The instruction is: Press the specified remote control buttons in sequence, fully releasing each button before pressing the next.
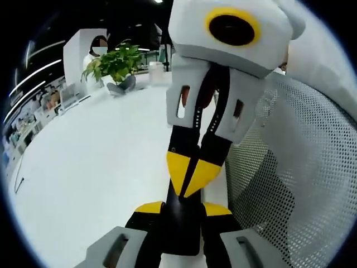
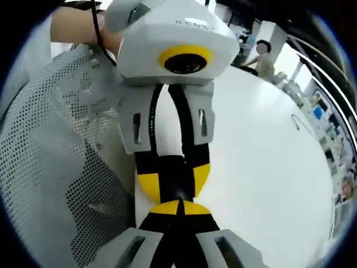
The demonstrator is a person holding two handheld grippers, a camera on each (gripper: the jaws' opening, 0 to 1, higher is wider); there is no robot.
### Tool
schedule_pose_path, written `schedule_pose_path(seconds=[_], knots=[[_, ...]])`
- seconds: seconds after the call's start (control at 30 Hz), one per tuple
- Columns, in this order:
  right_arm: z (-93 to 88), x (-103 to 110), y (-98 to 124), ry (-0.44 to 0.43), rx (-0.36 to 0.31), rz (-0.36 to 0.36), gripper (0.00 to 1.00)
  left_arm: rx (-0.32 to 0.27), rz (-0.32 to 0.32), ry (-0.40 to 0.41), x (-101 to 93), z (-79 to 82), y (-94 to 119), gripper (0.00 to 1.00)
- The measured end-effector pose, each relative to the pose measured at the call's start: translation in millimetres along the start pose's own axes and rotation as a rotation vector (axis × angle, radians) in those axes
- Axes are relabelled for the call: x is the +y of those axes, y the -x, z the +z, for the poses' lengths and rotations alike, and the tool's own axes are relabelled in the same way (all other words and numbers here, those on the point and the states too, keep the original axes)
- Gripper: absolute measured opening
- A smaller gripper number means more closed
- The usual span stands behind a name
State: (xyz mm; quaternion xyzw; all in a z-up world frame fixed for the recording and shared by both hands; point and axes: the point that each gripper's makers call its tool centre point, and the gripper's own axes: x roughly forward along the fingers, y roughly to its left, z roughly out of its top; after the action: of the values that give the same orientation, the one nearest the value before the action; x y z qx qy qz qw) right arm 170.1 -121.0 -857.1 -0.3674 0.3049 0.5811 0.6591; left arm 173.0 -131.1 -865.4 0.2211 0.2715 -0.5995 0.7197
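Two grippers, nearest: in the left gripper view the left gripper [image 1: 183, 211] rises from 6 o'clock with its jaws clamped on a black remote [image 1: 181, 229]. The right gripper [image 1: 188, 176] comes down from 12 o'clock, its yellow tips pressed together with nothing between them.
Contact: the joined tips of the right gripper sit on or just over the remote's upper end; I cannot tell whether a button is actually depressed.
Remote's place: held off the white table [image 1: 95, 167], between the left gripper's yellow pads.
Remote's axis: the long axis appears to run along the left gripper's jaws, 6 to 12 o'clock. Which end leads, and where the button face looks, is too foreshortened to tell.
Risk, slip: pushing along that axis could slide the remote back through the pads, since the grip looks narrow.
Risk, wrong key: the joined tips look blunt and hide the keys, so a neighbouring button could go down too.
Risk, release: a lift too small would leave the button half pressed.
Beside, 3 o'clock: a mesh chair back [image 1: 295, 184] is near; a swing could snag it.
Far, 11 o'clock: a potted plant [image 1: 114, 64].
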Motion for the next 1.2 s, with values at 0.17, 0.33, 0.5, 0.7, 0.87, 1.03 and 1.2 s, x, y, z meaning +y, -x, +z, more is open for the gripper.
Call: schedule_pose_path(seconds=[0.17,0.33,0.5,0.7,0.87,1.03,1.2], knots=[[2.4,1.6,-1.8,-0.026,0.003,0.008,0.00,-0.001,0.003,0.005,-0.3,-0.5,0.3,0.25],[2.2,3.8,-1.9,0.039,0.041,0.062,0.00,0.002,0.002,0.000,-1.1,-0.4,0.3,0.25],[2.4,2.7,-3.3,0.031,0.058,0.113,0.00,0.000,0.001,0.003,-1.2,-0.7,0.4,0.25],[1.9,3.4,-4.4,0.063,0.081,0.147,0.00,0.001,0.000,0.000,-1.2,-0.9,0.3,0.25],[2.9,3.4,-5.9,0.087,0.108,0.148,0.00,0.006,-0.002,-0.003,-1.1,-0.6,0.4,0.25],[2.0,1.4,-4.4,0.023,0.055,0.119,0.00,0.005,-0.006,-0.007,-0.6,-0.4,-0.3,0.25],[1.7,1.6,-2.9,-0.017,0.000,0.101,0.00,0.003,-0.006,-0.004,-0.4,0.0,-0.2,0.25]])
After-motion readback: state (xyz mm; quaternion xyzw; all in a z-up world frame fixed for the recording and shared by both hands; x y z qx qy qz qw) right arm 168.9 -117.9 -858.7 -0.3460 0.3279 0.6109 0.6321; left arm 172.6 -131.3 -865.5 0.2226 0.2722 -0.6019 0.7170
